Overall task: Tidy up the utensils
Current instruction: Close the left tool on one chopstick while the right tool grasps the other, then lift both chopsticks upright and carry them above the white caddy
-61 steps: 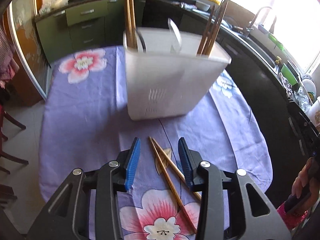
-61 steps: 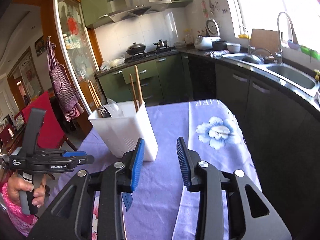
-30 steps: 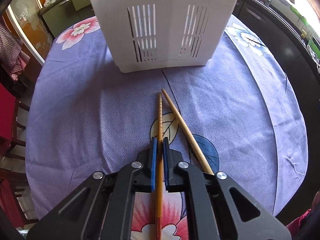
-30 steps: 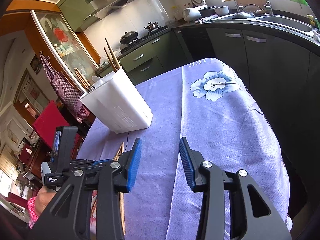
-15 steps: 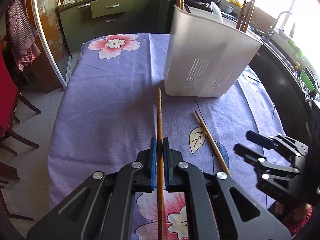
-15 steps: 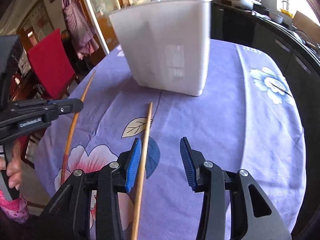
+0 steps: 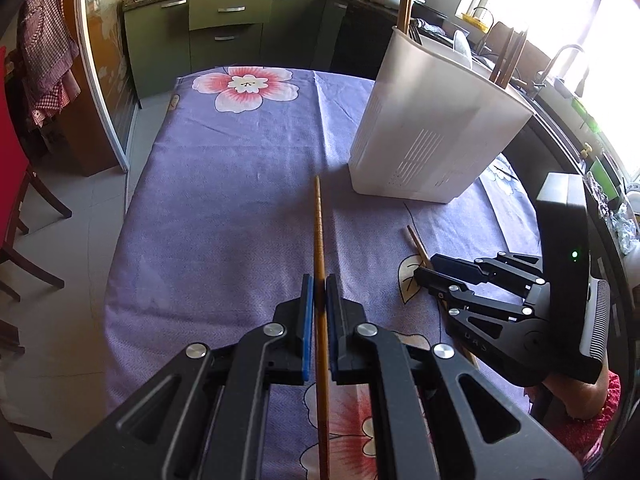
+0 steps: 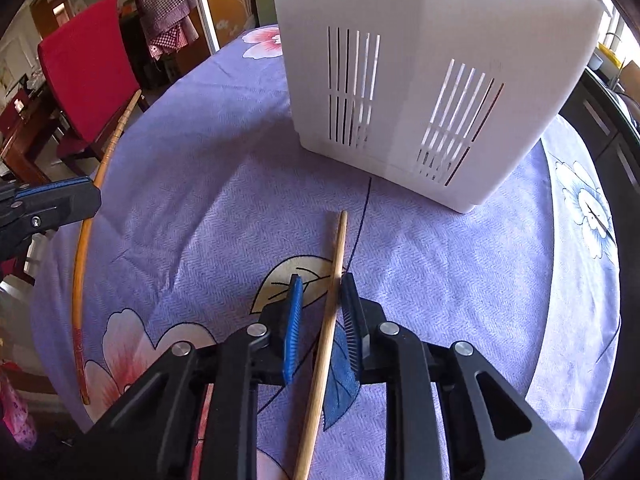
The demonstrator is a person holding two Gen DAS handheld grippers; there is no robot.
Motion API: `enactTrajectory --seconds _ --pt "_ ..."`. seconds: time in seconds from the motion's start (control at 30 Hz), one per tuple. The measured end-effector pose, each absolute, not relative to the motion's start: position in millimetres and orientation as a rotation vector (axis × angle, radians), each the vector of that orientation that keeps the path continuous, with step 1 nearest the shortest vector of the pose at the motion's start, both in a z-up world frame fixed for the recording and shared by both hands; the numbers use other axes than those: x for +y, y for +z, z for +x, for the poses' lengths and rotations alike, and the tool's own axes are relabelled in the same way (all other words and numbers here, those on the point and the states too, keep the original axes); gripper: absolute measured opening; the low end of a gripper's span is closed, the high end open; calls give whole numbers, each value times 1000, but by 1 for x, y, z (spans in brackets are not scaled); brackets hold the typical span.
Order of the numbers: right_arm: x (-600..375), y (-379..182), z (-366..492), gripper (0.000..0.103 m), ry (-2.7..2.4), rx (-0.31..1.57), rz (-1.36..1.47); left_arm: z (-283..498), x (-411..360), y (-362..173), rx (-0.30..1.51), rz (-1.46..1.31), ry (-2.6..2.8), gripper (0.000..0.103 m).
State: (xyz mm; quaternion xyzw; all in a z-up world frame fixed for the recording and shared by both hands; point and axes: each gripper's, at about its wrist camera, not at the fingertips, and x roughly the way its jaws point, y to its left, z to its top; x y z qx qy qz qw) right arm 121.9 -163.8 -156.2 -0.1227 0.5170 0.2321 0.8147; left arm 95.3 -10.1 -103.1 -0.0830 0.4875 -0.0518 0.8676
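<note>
White slotted plastic utensil holder [image 8: 432, 80] stands on purple flowered tablecloth [image 7: 224, 208], toward far right of table. More chopsticks stand upright inside it. Pale wooden chopstick [image 8: 326, 332] lies on cloth before holder, between jaws of right gripper [image 8: 320, 312], touching right pad. Darker ridged chopstick [image 7: 319, 240] sits pinched in left gripper [image 7: 317, 300], left of holder, tip pointing away. Red chair [image 8: 86, 60] beside table's left edge.

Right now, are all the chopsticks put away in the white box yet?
Not yet. Some chopsticks already stand in the white holder. The left gripper is shut on one darker chopstick, lifted off the tablecloth. The right gripper is open around the paler chopstick lying on the cloth. Both still need dropping in.
</note>
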Motion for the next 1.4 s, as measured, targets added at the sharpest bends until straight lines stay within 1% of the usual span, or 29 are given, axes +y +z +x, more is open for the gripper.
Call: enactTrajectory --seconds 0.1,0.17,0.2,0.23,0.37,0.47,0.6,0.8,1.0,1.2,1.4 --pt "-157 -158 127 21 498 1108 -264 97 -12 -105 1025 -178 -117 6" --pt "-156 -159 128 18 502 1101 -271 97 -12 -105 1025 -178 -122 6" --pt "-157 -159 127 12 509 1101 -265 97 -13 -106 1026 -177 -124 6" --pt "-158 -159 127 7 513 1104 -253 97 -14 -106 1027 -175 -125 6" --pt "-168 -156 125 7 510 1093 -211 98 -15 -107 1030 -172 -126 6" --pt "-177 -144 120 7 517 1067 -174 97 -16 -105 1027 -169 -129 6" --pt "-202 -113 108 7 520 1004 -118 95 -19 -101 1019 -168 -139 6" --pt "-256 -59 75 7 497 846 -1 86 -21 -82 968 -161 -154 6" --pt "-304 -28 41 7 459 731 91 73 -23 -58 905 -151 -166 6" --pt "-321 -9 29 7 444 686 110 62 -29 -34 845 -123 -174 6" --pt "-320 -9 22 7 452 672 112 58 -34 -22 817 -98 -180 6"
